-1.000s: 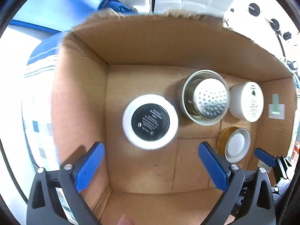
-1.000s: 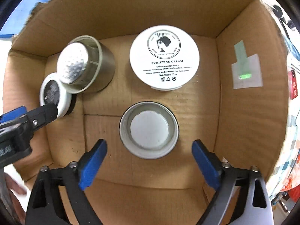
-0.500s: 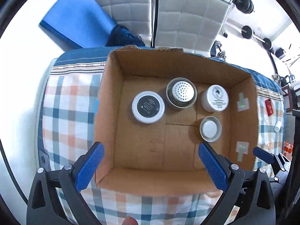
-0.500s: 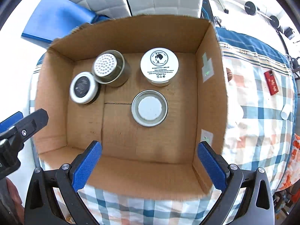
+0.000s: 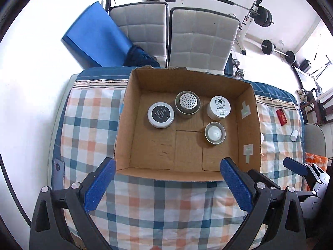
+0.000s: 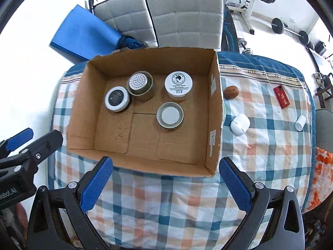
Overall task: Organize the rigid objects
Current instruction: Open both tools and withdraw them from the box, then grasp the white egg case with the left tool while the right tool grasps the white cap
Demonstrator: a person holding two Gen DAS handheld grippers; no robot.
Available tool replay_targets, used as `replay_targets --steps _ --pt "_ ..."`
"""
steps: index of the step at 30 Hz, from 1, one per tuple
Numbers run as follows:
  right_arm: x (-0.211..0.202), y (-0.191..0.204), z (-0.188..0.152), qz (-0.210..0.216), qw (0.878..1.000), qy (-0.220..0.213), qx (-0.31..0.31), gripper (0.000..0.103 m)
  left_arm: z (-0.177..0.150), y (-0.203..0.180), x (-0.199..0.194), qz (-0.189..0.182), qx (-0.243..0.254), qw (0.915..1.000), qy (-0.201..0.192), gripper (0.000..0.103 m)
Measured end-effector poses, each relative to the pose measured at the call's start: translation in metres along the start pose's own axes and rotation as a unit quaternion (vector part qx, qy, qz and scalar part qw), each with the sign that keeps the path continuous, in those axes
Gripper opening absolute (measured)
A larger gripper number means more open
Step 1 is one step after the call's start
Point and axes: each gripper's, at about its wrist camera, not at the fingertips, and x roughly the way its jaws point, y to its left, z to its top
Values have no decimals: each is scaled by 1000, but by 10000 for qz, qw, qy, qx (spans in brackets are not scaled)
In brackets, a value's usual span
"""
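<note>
An open cardboard box (image 5: 124, 141) (image 6: 214, 125) stands on a checked cloth. It holds a black-lidded white jar (image 5: 160, 115) (image 6: 117, 99), a perforated metal cup (image 5: 187, 102) (image 6: 140, 85), a white cream jar (image 5: 219, 107) (image 6: 178, 85) and a metal tin with a white centre (image 5: 215, 133) (image 6: 170, 115). My left gripper (image 5: 166, 187) is open and empty, raised above the box's near edge. My right gripper (image 6: 165, 185) is open and empty, also above the near edge.
On the cloth right of the box lie a walnut (image 6: 231, 92), a white case (image 6: 240, 124), a red packet (image 6: 281, 96) (image 5: 281, 115) and a small white cap (image 6: 300, 123) (image 5: 294, 135). Two padded chairs (image 5: 187, 39), a blue mat (image 5: 95, 39) and barbells stand behind.
Both grippers have pulled up and back out of the box. The box and its contents now look much smaller, with the cloth around them in view.
</note>
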Motion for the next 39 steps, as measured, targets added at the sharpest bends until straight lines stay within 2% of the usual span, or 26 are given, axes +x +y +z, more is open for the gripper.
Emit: replay_targets --steps 7,11,15,17,22,25,27,30,32,34,36,39 --pt "-15 -5 -8 202 9997 -89 -102 103 -6 -14 -21 92 -17 9998 -190 103" --pt "-17 -29 -8 236 9997 -73 65 103 -4 -43 -26 74 160 9995 -260 103" --pt "-26 -78 -8 168 9990 -92 405 103 6 -94 -24 -79 505 9982 -305 103" --pt "-34 -112 -9 -11 9982 -133 590 103 12 -125 -18 -176 750 9966 -296 103" --pt "-39 -205 -9 -565 9918 -110 1138 103 29 -219 15 -218 1710 9849 -158 103" --pt "-29 -263 -11 -822 9847 -4 1538 103 37 -271 55 55 2291 9734 72 103" --pt "-18 -301 -13 -838 9797 99 1817 103 39 -295 83 100 2532 9669 310 103" --pt "4 -347 -17 -739 9727 321 2178 103 43 -324 126 135 2777 9576 761 98" --pt "19 -367 -19 -671 9693 442 2326 103 43 -338 154 102 2839 9523 1119 82" --pt "35 -385 -20 -629 9658 525 2461 103 42 -351 183 257 2911 9459 1408 75" --pt "51 -400 -19 -696 9614 619 2591 103 39 -360 208 424 2968 9407 1585 75" --pt "70 -421 -16 -645 9552 689 2804 103 33 -363 244 587 2996 9297 2060 75"
